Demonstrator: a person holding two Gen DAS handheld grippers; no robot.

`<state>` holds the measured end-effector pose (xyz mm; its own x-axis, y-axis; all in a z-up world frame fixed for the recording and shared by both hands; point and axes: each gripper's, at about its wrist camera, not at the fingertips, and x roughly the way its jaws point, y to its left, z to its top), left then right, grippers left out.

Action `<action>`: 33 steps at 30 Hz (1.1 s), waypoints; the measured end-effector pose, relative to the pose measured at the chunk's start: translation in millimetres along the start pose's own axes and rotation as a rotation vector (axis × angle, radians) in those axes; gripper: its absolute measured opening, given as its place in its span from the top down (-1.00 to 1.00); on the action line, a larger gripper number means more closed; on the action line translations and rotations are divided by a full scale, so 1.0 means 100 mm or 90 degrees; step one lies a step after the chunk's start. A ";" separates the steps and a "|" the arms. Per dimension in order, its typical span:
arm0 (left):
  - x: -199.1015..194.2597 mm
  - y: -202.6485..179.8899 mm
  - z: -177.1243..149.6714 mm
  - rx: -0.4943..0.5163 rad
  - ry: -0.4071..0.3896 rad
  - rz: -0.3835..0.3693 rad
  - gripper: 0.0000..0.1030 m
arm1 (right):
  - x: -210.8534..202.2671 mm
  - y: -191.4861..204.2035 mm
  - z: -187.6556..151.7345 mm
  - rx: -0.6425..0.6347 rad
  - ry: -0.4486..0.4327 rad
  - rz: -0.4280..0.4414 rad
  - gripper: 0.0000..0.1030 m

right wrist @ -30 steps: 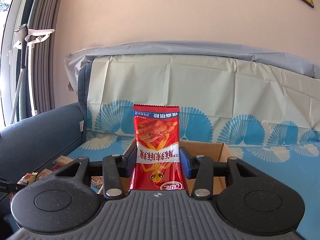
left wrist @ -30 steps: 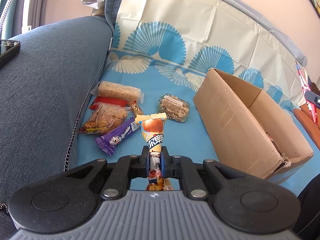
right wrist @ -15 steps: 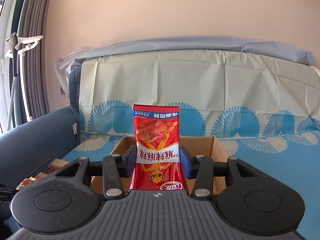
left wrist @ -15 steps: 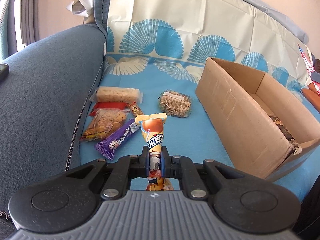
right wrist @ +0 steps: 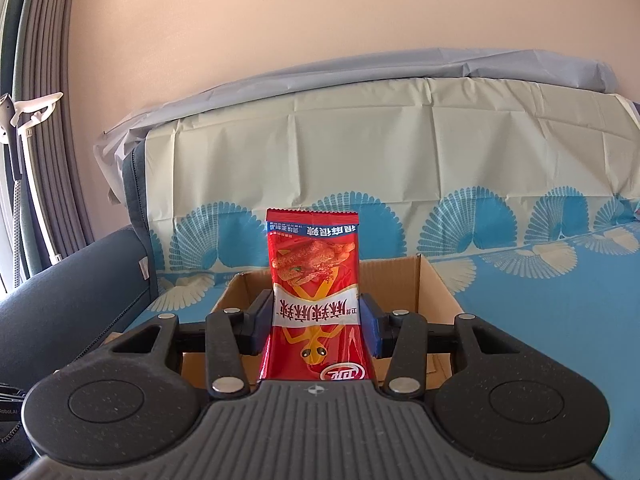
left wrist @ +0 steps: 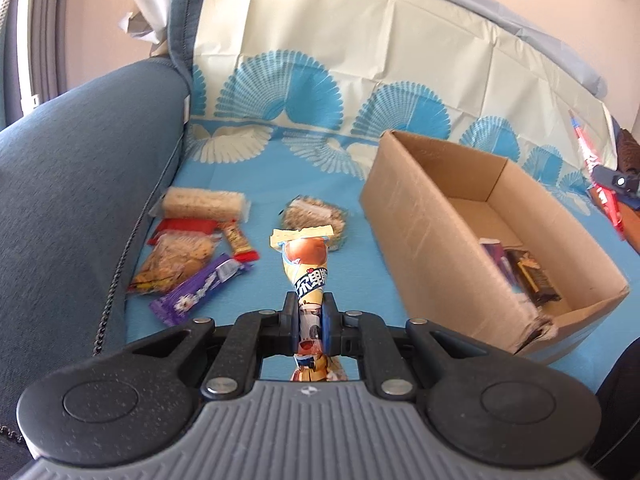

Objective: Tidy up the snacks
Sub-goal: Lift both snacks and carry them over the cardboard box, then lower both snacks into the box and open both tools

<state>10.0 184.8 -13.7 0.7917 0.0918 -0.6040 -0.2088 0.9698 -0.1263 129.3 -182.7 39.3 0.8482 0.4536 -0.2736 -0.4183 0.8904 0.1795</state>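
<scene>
Left gripper (left wrist: 310, 320): I have it clamped narrow on a yellow pack (left wrist: 306, 270), low down, so most of the pack stands free above the jaws.
Right gripper (right wrist: 316, 322): I hold a red pack (right wrist: 316, 300) upright between the fingers, squeezed by its sides.
Box (left wrist: 424, 236): right of the left gripper, open, a few bars already inside; in the right view it sits just beyond the red pack.
Loose snacks: purple bar (left wrist: 200, 290), cookie bag (left wrist: 176, 258) and others lie far left by the armrest (left wrist: 80, 184).
Risk, yellow pack: I judge it could pivot or slip out before reaching the box.
Risk, red pack: slick film may slide; released too early, it lands on the near wall.
Risk, both grippers: converging on one box, they could collide.
</scene>
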 end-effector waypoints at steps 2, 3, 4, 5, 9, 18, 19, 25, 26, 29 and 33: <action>-0.03 -0.09 0.05 0.005 -0.011 -0.008 0.79 | 0.00 0.01 -0.01 -0.005 -0.001 0.001 0.09; -0.04 -0.14 0.08 0.006 -0.016 -0.013 0.79 | -0.01 0.01 -0.01 -0.008 -0.001 0.000 0.09; -0.06 -0.18 0.10 0.008 -0.021 -0.018 0.79 | -0.01 0.01 -0.01 -0.010 -0.002 0.000 0.08; -0.08 -0.22 0.13 0.010 -0.026 -0.022 0.79 | -0.02 0.01 -0.01 -0.011 -0.003 -0.001 0.08; -0.15 -0.38 0.24 0.022 -0.047 -0.039 0.79 | -0.02 0.00 -0.01 -0.008 -0.004 -0.003 0.08; -0.31 -0.65 0.46 0.029 -0.087 -0.080 0.79 | -0.02 0.00 -0.02 -0.006 -0.004 -0.005 0.08; -0.32 -0.67 0.48 0.029 -0.090 -0.084 0.79 | -0.02 0.00 -0.02 -0.006 -0.003 -0.005 0.08; -0.32 -0.84 0.59 0.026 -0.101 -0.109 0.79 | -0.02 -0.01 -0.02 -0.005 -0.003 -0.006 0.08; -0.31 -0.86 0.61 0.024 -0.102 -0.113 0.79 | -0.02 -0.01 -0.02 -0.006 -0.003 -0.006 0.08; -0.29 -0.92 0.67 0.018 -0.104 -0.124 0.79 | -0.02 -0.01 -0.01 -0.005 -0.003 -0.007 0.08; -0.26 -1.04 0.75 0.020 -0.110 -0.138 0.79 | -0.02 -0.02 -0.01 -0.005 -0.004 -0.006 0.08</action>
<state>54.3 98.8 74.2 0.9025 -0.0845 -0.4224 -0.0077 0.9773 -0.2119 128.2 -184.9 38.1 0.8544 0.4443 -0.2695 -0.4122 0.8952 0.1694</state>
